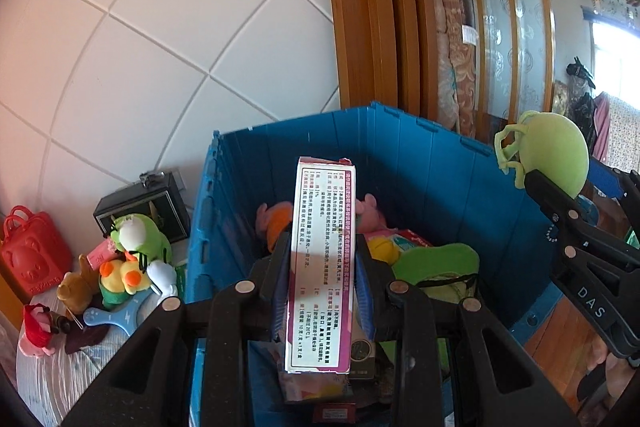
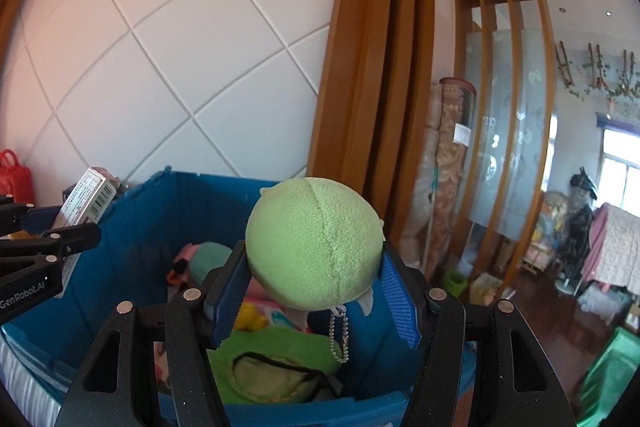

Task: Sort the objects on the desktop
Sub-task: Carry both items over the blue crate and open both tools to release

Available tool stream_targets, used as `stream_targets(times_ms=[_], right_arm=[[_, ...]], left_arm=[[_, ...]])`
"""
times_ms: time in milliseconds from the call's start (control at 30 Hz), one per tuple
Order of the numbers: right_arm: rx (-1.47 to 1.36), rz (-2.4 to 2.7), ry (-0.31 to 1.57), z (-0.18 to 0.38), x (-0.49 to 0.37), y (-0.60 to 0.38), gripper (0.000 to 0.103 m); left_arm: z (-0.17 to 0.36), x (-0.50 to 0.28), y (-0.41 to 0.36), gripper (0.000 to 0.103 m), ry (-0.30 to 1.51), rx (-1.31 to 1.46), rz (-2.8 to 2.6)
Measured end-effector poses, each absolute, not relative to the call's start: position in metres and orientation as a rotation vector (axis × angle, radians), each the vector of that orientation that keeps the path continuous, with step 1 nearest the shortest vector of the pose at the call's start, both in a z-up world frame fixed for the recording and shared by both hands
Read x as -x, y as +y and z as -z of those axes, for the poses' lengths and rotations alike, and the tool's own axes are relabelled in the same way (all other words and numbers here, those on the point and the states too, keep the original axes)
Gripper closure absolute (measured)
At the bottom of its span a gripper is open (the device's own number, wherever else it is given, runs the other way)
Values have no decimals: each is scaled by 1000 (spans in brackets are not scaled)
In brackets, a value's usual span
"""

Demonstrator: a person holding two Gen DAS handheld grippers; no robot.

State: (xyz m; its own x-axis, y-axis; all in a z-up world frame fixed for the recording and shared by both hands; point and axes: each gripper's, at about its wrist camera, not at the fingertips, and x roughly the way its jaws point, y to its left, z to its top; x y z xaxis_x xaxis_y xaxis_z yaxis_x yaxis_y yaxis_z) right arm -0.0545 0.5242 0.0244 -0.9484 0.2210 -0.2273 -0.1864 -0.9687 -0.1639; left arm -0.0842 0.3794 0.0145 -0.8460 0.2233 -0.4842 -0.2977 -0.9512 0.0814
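Observation:
My left gripper is shut on a long white and pink medicine box, held upright over the open blue crate. That box also shows at the left of the right wrist view, in the left gripper. My right gripper is shut on a round green plush toy with a small ball chain hanging under it, above the blue crate. In the left wrist view the green plush hangs at the crate's right side in the right gripper.
The crate holds several soft toys, a green pouch and pink items. Left of it on a striped cloth lie a green frog plush, a brown bear, a red bag and a black box. A wooden screen stands behind.

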Motion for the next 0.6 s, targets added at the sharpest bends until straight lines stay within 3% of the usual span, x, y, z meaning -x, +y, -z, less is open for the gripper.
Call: stream_targets(times_ms=[433, 500, 567, 600], right_arm=[[532, -2905, -243, 0, 91, 538, 38], [554, -2903, -237, 3, 92, 538, 33], [547, -2910, -228, 3, 92, 538, 8], [534, -2906, -231, 2, 91, 538, 2]], left_arm=[[3, 105, 383, 73, 233, 863, -2786], [3, 105, 382, 65, 230, 865, -2793], [1, 103, 382, 54, 233, 851, -2807], [1, 102, 382, 48, 233, 842, -2812]])
